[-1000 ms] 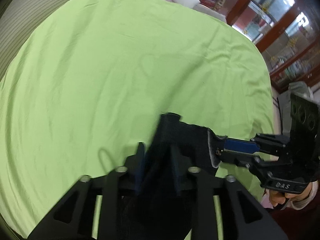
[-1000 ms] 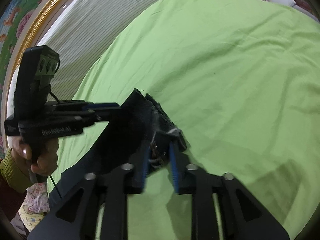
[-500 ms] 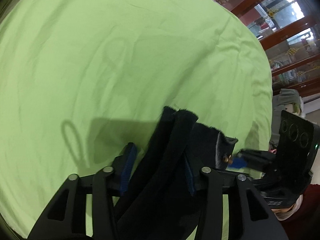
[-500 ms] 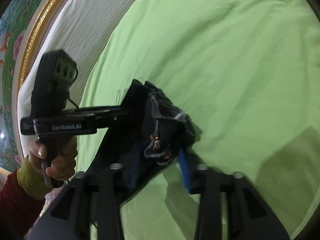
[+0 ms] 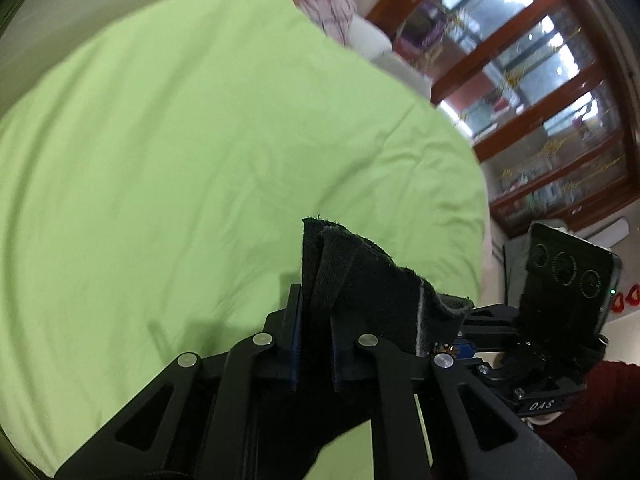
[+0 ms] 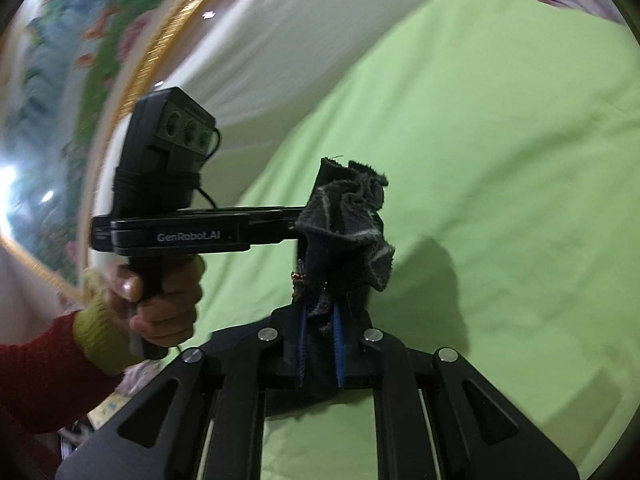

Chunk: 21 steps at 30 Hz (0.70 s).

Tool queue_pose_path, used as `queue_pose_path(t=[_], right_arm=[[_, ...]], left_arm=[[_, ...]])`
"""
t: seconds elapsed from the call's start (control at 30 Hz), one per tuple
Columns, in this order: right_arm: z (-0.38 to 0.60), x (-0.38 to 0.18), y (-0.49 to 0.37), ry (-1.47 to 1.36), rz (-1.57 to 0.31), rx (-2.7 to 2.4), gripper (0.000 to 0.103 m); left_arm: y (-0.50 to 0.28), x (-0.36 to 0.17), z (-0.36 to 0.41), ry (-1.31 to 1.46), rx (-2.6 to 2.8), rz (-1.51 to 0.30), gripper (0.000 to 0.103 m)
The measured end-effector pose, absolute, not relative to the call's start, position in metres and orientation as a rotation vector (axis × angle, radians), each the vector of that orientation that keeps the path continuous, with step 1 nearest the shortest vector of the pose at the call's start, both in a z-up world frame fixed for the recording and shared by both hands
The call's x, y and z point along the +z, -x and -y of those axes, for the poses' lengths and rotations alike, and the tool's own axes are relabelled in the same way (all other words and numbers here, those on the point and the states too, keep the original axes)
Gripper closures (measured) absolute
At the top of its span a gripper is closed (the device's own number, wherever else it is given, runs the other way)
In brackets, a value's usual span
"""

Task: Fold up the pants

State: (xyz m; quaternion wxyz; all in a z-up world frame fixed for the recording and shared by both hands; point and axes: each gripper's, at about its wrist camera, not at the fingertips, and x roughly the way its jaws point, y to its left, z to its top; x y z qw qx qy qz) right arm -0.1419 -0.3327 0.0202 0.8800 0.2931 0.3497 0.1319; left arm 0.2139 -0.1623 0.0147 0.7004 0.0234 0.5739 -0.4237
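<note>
Both tongs have just been closing and now pinch the black pants: left tongs [image 5: 314, 344] clamp one bunched edge, right tongs [image 6: 320, 340] the other, the pants [image 6: 346, 220] lifted clear above the green bed sheet [image 6: 500, 160]

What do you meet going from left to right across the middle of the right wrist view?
Painting → hand on the left gripper → bunched pants → green sheet.
</note>
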Motion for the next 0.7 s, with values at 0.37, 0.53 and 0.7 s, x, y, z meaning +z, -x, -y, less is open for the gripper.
queue_pose_path(t=[0.37,0.53,0.7], right_arm=[[0.23,0.037,0.119,-0.482,-0.782,0.531,0.091],[0.18,0.019,0.105,-0.404,-0.883,0.588,0.091],[0.142,0.003,0.089,-0.33,-0.965,0.626,0.091]], left_arm=[[-0.159,0.054,0.036,0.115,-0.796,-1.166,0.093],[-0.137,0.033,-0.013,0.209,-0.706,-1.185,0.093],[-0.118,0.013,-0.046,0.277,-0.629,-1.198,0.093]])
